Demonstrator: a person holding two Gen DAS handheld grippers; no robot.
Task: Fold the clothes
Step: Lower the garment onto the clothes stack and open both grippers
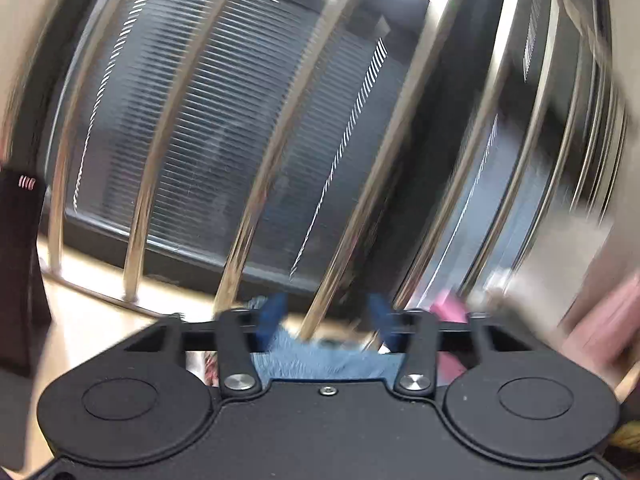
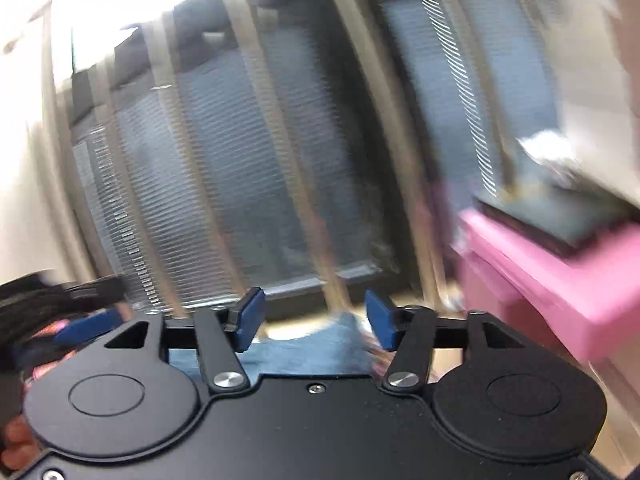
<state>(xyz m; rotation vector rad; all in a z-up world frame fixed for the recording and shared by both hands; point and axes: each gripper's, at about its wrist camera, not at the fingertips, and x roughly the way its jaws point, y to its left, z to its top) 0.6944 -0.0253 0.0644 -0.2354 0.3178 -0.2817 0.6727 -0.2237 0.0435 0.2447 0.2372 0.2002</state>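
Both the left gripper [image 1: 326, 316] and right gripper [image 2: 316, 316] are held spread, nothing pinched; blue cloth [image 1: 320, 356] lies at 6 o'clock beneath them; its edge could be missed through blurred aim

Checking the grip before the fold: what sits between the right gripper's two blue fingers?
Nothing is pinched: the right gripper stands open, with the blue garment lying below the gap, in the right wrist view.

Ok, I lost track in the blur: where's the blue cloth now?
The blue cloth lies low and central in both wrist views, just beneath and behind each gripper's blue fingertips, before the window bars.
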